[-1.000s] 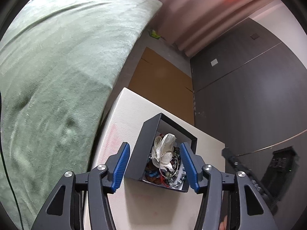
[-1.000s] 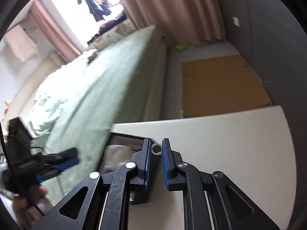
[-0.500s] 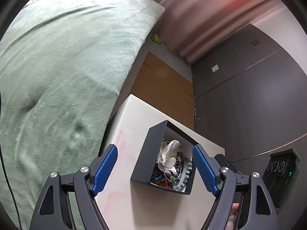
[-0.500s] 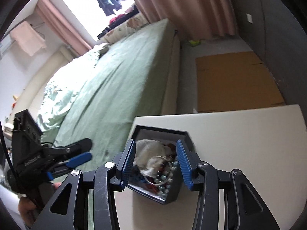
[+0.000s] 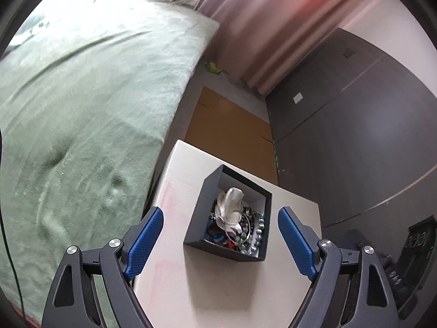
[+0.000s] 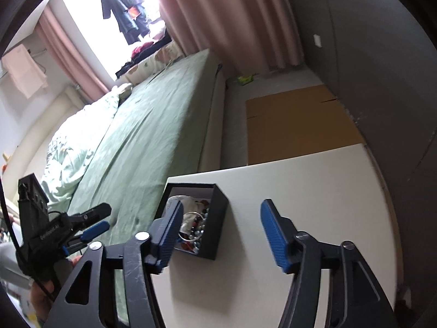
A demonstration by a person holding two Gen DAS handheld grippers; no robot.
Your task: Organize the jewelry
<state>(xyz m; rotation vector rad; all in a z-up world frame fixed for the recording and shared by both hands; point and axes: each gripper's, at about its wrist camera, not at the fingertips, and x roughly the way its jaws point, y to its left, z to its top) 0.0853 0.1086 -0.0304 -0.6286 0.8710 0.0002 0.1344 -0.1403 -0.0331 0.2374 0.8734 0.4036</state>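
A small black box (image 5: 202,213) stands on a white table (image 5: 191,287). It holds a pale crumpled piece (image 5: 230,207), beads and a thin ring among mixed jewelry (image 5: 245,232). My left gripper (image 5: 220,244) is open and empty, held above and short of the box. In the right wrist view the box (image 6: 217,218) lies just left of centre. My right gripper (image 6: 221,235) is open and empty, its left finger over the box's near edge. The left gripper also shows in the right wrist view (image 6: 90,224), far left.
A bed with a green cover (image 5: 82,95) runs along the table's left side. A brown cardboard sheet (image 5: 229,128) lies on the floor beyond the table. A dark wall (image 5: 355,136) stands on the right, pink curtains (image 6: 218,13) behind.
My right gripper held a small ring over the box a second ago; it opened, the ring is out of its jaws, and it pulled back. My left gripper opened wider and drew away.
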